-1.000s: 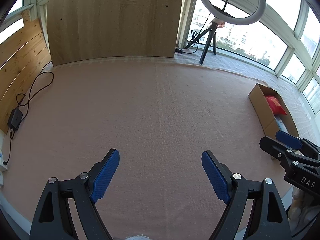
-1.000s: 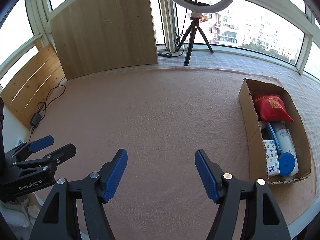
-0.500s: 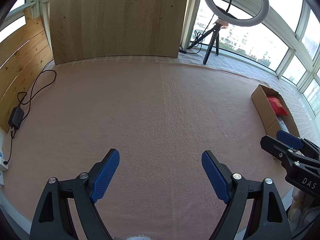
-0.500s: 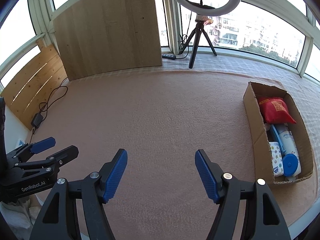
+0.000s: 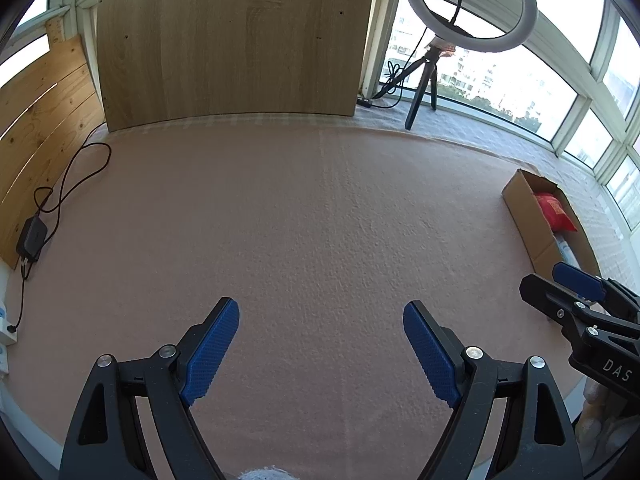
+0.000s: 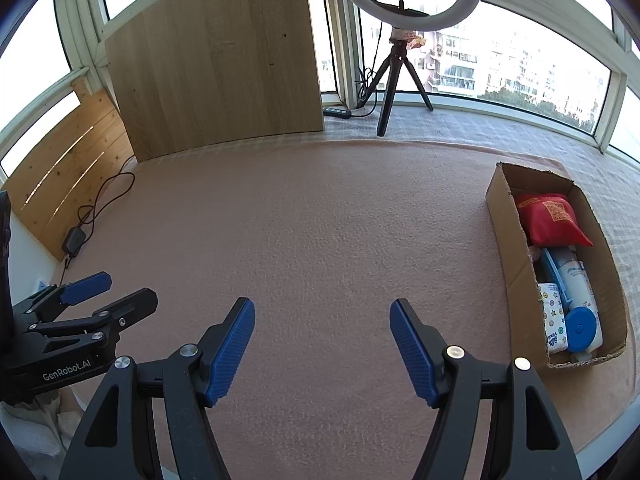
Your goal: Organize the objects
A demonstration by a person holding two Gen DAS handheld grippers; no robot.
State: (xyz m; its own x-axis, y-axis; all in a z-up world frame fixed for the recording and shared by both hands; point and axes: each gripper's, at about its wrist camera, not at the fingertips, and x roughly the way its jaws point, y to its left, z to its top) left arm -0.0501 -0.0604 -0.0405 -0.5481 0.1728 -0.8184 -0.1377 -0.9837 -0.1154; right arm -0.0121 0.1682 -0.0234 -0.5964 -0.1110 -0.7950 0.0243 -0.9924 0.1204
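Observation:
A long cardboard box (image 6: 507,240) lies on the pink cloth at the right. It holds a red pouch (image 6: 550,218), a white bottle with a blue cap (image 6: 578,304) and a star-patterned packet (image 6: 554,322). The same box (image 5: 524,216) shows at the right of the left wrist view, partly hidden by the other gripper. My right gripper (image 6: 322,320) hangs open over bare cloth, left of the box, nothing between its fingers. My left gripper (image 5: 320,326) is open too, over bare cloth, and empty.
A wooden board (image 6: 216,60) leans at the back. A ring light on a tripod (image 6: 404,12) stands by the windows with a power strip (image 6: 337,112) beside it. A black adapter and cable (image 5: 32,236) lie at the left by slatted wood.
Both grippers have drawn back slightly; the box and far edge sit a little further off. Both stay open and empty.

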